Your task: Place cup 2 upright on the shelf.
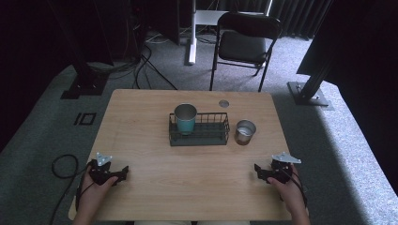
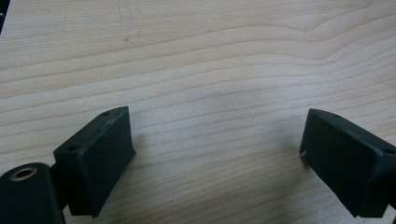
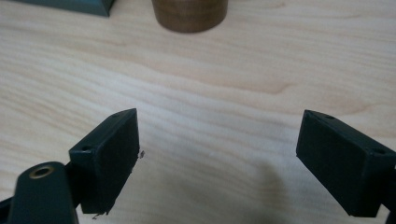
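Wooden table point(image 1: 141, 136), left gripper point(image 1: 123, 172) and right gripper point(image 1: 258, 169) resting near its front edge, jaws of both spread and holding nothing, teal cup point(image 1: 185, 119) in wire basket point(image 1: 211, 136), steel cup point(image 1: 245, 131) just beside the basket.

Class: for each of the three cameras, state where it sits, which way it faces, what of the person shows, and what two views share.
High view: above the person's side, facing forward and down on the light wooden table; forearms, left gripper, right gripper.
Left gripper view: rides the left gripper, facing bare tabletop; two open black jaws.
Right gripper view: rides the right gripper, facing the small metal cup beside the black wire basket.
Shared: cup and basket show from above too.
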Available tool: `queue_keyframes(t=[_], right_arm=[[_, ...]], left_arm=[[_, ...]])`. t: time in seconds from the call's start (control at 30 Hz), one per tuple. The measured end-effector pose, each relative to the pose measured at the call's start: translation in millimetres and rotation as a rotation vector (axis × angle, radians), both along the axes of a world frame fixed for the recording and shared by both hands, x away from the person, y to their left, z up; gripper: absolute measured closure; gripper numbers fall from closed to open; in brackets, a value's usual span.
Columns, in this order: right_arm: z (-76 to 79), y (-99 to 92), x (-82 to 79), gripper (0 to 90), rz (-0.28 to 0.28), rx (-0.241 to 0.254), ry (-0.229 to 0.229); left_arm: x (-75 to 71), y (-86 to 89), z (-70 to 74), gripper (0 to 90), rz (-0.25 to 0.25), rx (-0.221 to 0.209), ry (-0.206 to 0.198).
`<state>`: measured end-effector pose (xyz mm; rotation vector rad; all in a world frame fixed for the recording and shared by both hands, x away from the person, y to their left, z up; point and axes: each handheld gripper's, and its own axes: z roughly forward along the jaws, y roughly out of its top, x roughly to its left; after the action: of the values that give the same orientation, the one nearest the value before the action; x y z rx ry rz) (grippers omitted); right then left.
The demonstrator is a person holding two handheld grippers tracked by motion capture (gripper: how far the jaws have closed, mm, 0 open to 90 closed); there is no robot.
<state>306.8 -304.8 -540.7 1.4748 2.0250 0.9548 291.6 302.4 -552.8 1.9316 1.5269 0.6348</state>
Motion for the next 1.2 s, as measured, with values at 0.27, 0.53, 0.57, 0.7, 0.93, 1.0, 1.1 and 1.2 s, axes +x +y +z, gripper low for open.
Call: queue_keyframes(t=[0.27,0.53,0.57,0.7,0.93,1.0,1.1,1.2], right_arm=[[7.7,1.1,7.9,13.0,0.014,0.013,-0.029],[12.5,5.6,17.8,12.9,0.017,0.027,-0.044],[12.9,6.3,19.0,12.9,0.018,0.027,-0.046],[14.7,8.5,23.9,13.0,0.024,0.034,-0.061],[18.6,13.1,31.8,12.9,0.04,0.063,-0.104],[19.3,14.1,34.4,12.9,0.041,0.065,-0.112],[20.2,15.9,38.3,12.9,0.042,0.069,-0.116],[21.3,17.5,42.3,12.9,0.047,0.075,-0.123]], left_arm=[[0.0,0.0,0.0,10.2,0.0,0.0,0.0],[0.0,0.0,0.0,10.2,0.0,0.0,0.0],[0.0,0.0,0.0,10.2,0.0,0.0,0.0],[0.0,0.0,0.0,10.2,0.0,0.0,0.0],[0.0,0.0,0.0,10.2,0.0,0.0,0.0],[0.0,0.0,0.0,10.2,0.0,0.0,0.0],[0.0,0.0,0.0,10.2,0.0,0.0,0.0],[0.0,-0.1,-0.1,10.2,0.001,-0.002,-0.001]])
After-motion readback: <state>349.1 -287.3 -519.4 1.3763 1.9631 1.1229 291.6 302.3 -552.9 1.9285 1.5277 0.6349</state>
